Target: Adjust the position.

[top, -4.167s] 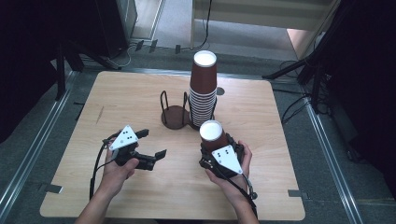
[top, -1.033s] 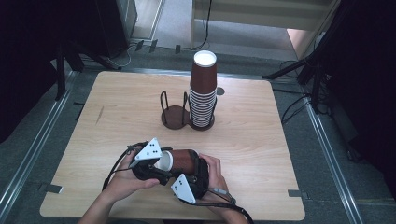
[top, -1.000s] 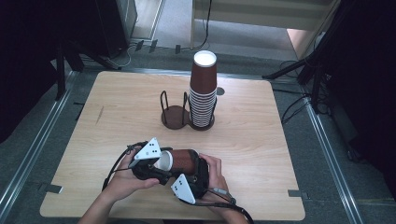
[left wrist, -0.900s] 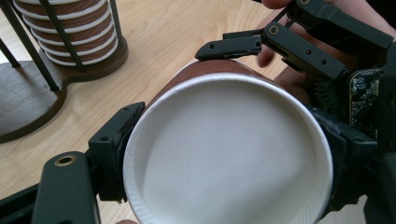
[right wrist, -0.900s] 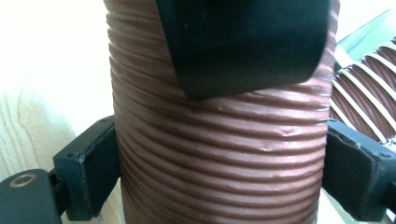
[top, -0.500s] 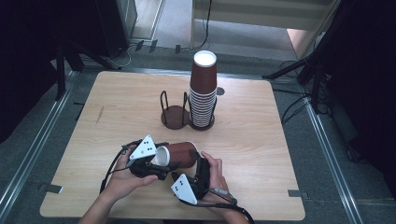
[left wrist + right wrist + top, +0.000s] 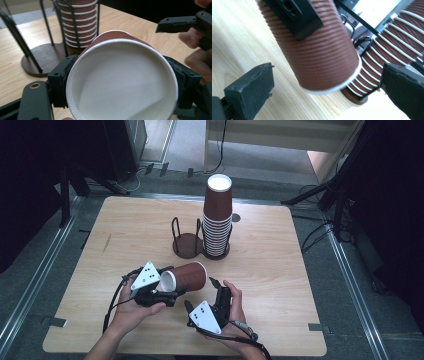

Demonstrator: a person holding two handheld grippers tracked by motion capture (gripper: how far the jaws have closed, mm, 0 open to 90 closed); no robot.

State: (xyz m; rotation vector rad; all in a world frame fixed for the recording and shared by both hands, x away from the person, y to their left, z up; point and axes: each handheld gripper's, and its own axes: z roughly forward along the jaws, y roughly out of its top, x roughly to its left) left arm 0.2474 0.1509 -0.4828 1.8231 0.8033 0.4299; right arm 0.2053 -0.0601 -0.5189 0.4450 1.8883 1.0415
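The left gripper point(image 7: 167, 292) is clamped on a ribbed brown paper cup point(image 7: 184, 276) with a smooth white inside, its black jaws pressing either side just behind the rolled white rim. The cup lies on its side above the pale wood-grain table point(image 7: 280, 255), mouth turned toward the person, base pointing toward the rack. In the left gripper view the round white mouth point(image 7: 122, 82) sits squarely between the two blocky jaws. The right gripper point(image 7: 202, 295) has just been opening; its jaws now stand wide apart, near the cup's base but clear of its corrugated wall, holding nothing. In the right gripper view the cup's flat base end point(image 7: 324, 65) hangs between its two rubbery black pads point(image 7: 249, 87) without touching either. Behind stands a tall stack of brown ribbed cups with white rims point(image 7: 218, 217) in a dark wire rack with two round bases point(image 7: 187, 245)
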